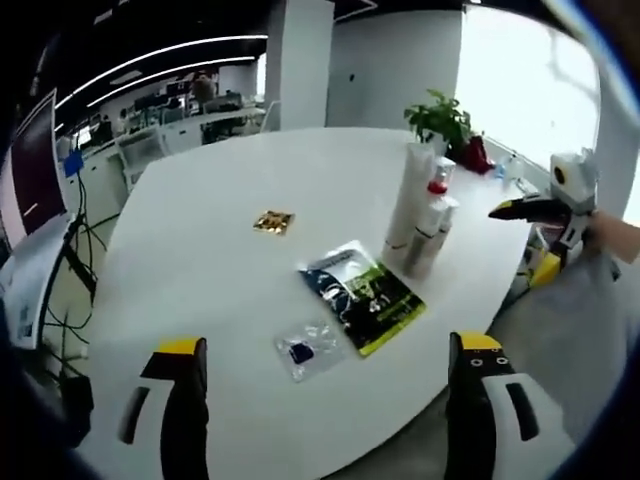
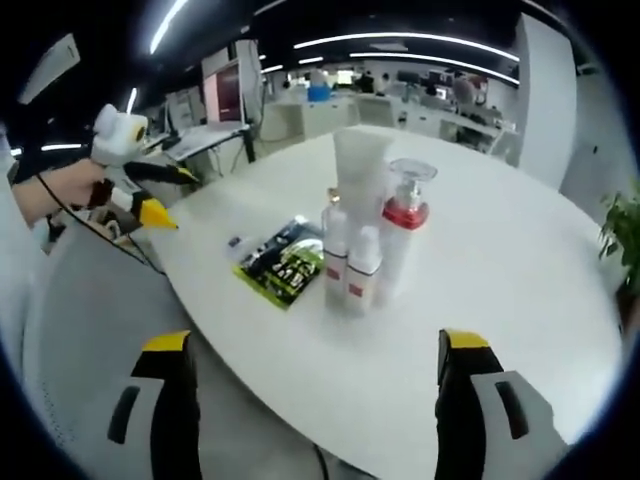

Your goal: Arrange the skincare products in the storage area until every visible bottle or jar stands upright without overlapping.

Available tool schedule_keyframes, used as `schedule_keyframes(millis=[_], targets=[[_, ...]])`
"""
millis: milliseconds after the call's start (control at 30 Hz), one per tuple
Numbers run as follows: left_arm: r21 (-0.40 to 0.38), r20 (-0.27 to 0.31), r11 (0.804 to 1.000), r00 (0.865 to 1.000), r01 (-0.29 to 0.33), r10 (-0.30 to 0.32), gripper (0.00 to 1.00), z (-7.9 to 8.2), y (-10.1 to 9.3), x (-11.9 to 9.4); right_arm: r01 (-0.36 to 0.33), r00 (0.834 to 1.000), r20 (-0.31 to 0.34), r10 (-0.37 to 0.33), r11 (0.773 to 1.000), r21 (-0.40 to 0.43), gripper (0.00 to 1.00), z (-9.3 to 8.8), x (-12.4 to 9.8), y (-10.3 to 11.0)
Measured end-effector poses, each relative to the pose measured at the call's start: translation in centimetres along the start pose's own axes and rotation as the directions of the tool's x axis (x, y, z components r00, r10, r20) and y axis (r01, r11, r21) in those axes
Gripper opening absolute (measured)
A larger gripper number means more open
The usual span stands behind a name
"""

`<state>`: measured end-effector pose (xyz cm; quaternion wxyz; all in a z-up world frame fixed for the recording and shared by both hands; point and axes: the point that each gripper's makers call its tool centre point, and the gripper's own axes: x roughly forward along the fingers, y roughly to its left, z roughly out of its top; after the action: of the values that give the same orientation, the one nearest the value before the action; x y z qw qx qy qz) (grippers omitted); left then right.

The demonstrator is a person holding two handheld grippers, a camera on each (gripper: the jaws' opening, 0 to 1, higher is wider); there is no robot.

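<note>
both tongs are released and hold nothing: the left gripper (image 1: 325,375) hangs with its jaws spread over the near edge of the white table (image 1: 200,260), and the right gripper (image 2: 310,370) hangs likewise over the table's rim. the skincare bottles (image 2: 365,240) stand upright in a tight cluster on the table, touching one another. just beside the cluster lies a green-and-black sachet (image 1: 363,295), then a small clear packet (image 1: 308,348); a gold wrapper (image 1: 272,221) lies farther off. a potted plant (image 1: 440,118) stands beyond the cluster.
</note>
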<state>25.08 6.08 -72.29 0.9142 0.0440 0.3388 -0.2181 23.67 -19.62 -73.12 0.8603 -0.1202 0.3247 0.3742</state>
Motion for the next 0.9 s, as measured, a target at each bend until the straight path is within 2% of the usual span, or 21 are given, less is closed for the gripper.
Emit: schedule_keyframes(millis=[233, 533, 667, 900], targets=[[0.041, -0.068, 0.999, 0.998, 0.015, -0.012, 0.94, 0.3, 0.6, 1.7, 0.005, 1.0, -0.006, -0.005, 1.0, 0.008, 0.99, 0.0, 0.0, 0.0], [0.05, -0.1, 0.998, 0.995, 0.032, -0.027, 0.96, 1.3, 1.6, 4.1, 0.018, 1.0, -0.009, -0.018, 1.0, 0.024, 0.99, -0.1, 0.0, -0.4], [0.041, -0.09, 0.998, 0.995, 0.043, -0.039, 0.96, 1.7, 1.8, 5.2, 0.017, 1.0, -0.016, -0.017, 0.999, 0.027, 0.99, -0.3, 0.1, -0.4], [0.05, -0.146, 0.996, 0.987, 0.069, -0.061, 0.93, 1.0, 2.7, 7.3, 0.029, 0.999, -0.02, -0.028, 0.999, 0.044, 0.99, -0.4, 0.0, -0.7]])
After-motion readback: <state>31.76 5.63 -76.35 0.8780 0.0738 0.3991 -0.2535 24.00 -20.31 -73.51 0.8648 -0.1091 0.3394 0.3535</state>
